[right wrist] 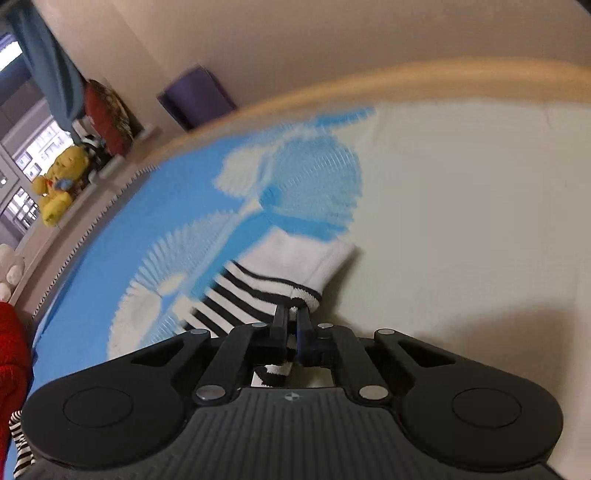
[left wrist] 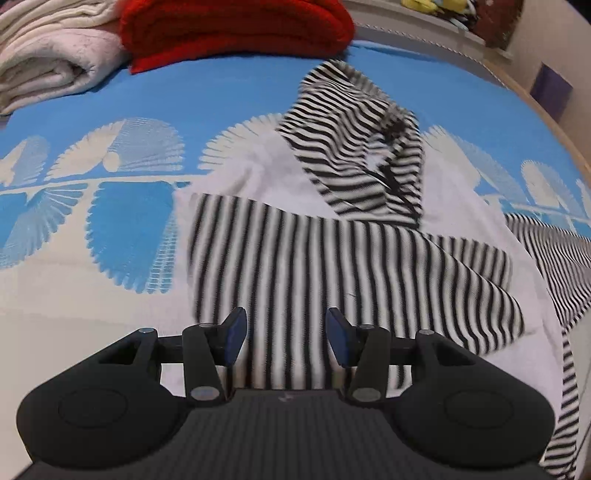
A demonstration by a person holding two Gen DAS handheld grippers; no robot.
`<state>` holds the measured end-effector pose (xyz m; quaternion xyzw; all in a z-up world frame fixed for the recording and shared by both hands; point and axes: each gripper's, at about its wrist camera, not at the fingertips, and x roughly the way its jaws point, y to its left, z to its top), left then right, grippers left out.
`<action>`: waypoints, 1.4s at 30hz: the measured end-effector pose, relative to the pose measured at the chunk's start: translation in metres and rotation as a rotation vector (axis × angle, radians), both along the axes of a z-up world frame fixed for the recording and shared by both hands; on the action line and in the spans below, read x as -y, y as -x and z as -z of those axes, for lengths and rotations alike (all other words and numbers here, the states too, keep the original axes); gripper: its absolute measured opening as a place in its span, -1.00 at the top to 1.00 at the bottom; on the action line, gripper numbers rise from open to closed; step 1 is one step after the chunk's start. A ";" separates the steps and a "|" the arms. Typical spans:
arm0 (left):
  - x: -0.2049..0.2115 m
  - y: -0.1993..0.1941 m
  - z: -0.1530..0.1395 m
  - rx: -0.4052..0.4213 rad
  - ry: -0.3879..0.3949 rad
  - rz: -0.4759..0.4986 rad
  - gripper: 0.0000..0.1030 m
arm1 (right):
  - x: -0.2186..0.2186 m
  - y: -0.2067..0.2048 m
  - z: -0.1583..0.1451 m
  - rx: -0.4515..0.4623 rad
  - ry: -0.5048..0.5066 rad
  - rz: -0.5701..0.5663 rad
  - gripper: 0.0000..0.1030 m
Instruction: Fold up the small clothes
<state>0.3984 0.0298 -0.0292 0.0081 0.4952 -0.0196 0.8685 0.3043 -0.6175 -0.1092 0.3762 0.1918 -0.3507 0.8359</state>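
A small black-and-white striped garment [left wrist: 332,236] with white panels lies crumpled on the blue and cream bedspread [left wrist: 229,96]. My left gripper [left wrist: 286,334] hovers over its near striped part, jaws open, nothing between the blue pads. In the right wrist view my right gripper [right wrist: 293,317] is shut on the striped garment's white cuffed end [right wrist: 295,266], which stretches away from the fingers over the bedspread [right wrist: 461,206]. Striped cloth also shows between the finger bases.
A folded red knit [left wrist: 236,29] and cream towels [left wrist: 48,62] lie at the back left of the bed. The bed's wooden edge [right wrist: 332,88] runs past the wall, with a purple box [right wrist: 195,99]. A yellow plush toy [right wrist: 59,184] sits on the windowsill.
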 end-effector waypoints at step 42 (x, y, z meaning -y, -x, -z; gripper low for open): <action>-0.026 -0.030 0.062 -0.143 0.219 -0.171 0.35 | -0.267 -0.010 -0.038 -0.304 -0.205 -0.528 0.44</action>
